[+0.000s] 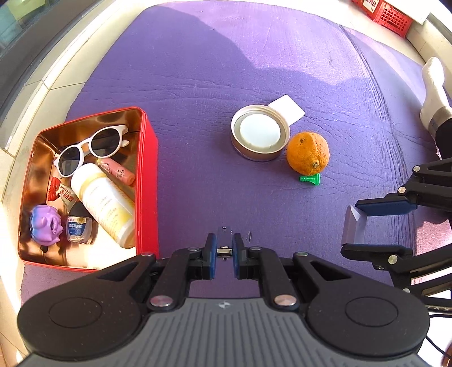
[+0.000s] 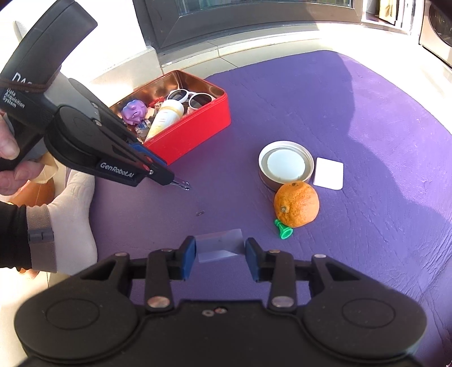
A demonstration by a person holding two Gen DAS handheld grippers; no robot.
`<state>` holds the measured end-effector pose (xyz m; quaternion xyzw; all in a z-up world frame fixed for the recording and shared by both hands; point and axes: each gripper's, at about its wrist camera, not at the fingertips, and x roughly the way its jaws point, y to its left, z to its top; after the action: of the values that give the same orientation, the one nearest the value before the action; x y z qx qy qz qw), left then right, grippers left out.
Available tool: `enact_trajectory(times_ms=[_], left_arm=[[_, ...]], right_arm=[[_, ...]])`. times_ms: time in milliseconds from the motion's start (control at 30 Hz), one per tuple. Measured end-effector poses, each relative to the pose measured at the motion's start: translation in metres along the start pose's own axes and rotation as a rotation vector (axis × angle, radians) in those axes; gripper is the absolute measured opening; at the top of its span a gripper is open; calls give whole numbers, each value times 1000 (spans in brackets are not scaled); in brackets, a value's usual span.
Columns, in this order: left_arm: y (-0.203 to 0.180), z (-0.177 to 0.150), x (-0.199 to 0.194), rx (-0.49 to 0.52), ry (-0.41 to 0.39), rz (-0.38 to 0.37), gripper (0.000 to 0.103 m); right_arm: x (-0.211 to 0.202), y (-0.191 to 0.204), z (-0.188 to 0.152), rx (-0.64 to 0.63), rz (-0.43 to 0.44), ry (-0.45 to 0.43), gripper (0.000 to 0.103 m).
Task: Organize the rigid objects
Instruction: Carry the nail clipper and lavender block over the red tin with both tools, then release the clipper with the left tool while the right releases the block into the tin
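My left gripper [image 1: 225, 248] is shut on a small metal nail clipper [image 1: 225, 238], held just above the purple mat; it also shows in the right wrist view [image 2: 180, 185]. My right gripper [image 2: 220, 247] is shut on a clear plastic prism block [image 2: 219, 245], which also shows in the left wrist view [image 1: 351, 224]. A red tin box [image 1: 147, 180] at left holds white sunglasses [image 1: 90, 148], a white bottle [image 1: 103, 201], a purple toy [image 1: 45, 224] and a small jar [image 1: 77, 228].
On the mat [image 1: 226, 70] lie a round metal lid [image 1: 260, 132], a white card [image 1: 286, 108], an orange [image 1: 308, 153] and a green peg [image 1: 310, 179]. A tiny dark bit [image 2: 200, 213] lies near the clipper. A red crate [image 1: 387, 14] stands far right.
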<state>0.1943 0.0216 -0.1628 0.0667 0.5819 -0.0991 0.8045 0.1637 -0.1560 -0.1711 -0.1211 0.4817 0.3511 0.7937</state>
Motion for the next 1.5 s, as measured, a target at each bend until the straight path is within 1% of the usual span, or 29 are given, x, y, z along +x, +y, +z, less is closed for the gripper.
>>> enact_trajectory(times_ms=[167, 400, 500, 633, 833, 1033, 1133, 1233, 1300, 1367, 1500], left_arm=[[17, 2, -32, -27, -36, -9, 11], [50, 6, -75, -89, -126, -8, 11], [67, 4, -87, -118, -155, 1, 11], [92, 0, -92, -174, -176, 17, 11], [133, -5, -85, -274, -191, 29, 11], [165, -13, -63, -359, -167, 28, 11], [177, -13, -50, -379, -162, 35, 11], [188, -12, -43, -410, -184, 32, 11], [194, -11, -35, -424, -192, 45, 11], [200, -9, -28, -437, -196, 44, 11], [207, -6, -14, -450, -201, 37, 11]], right_arm=[[-10, 12, 16, -29, 7, -22, 37], [-20, 34, 48, -98, 18, -47, 37], [-21, 43, 64, -130, 19, -49, 37], [-15, 56, 86, -181, 17, -52, 37], [6, 75, 119, -231, 11, -47, 37], [43, 84, 147, -240, 2, -20, 37], [64, 88, 156, -259, -14, -4, 37], [87, 91, 164, -272, -38, 12, 37], [100, 90, 171, -269, -45, 22, 37], [111, 89, 177, -264, -41, 32, 37], [132, 87, 184, -275, -64, 59, 37]])
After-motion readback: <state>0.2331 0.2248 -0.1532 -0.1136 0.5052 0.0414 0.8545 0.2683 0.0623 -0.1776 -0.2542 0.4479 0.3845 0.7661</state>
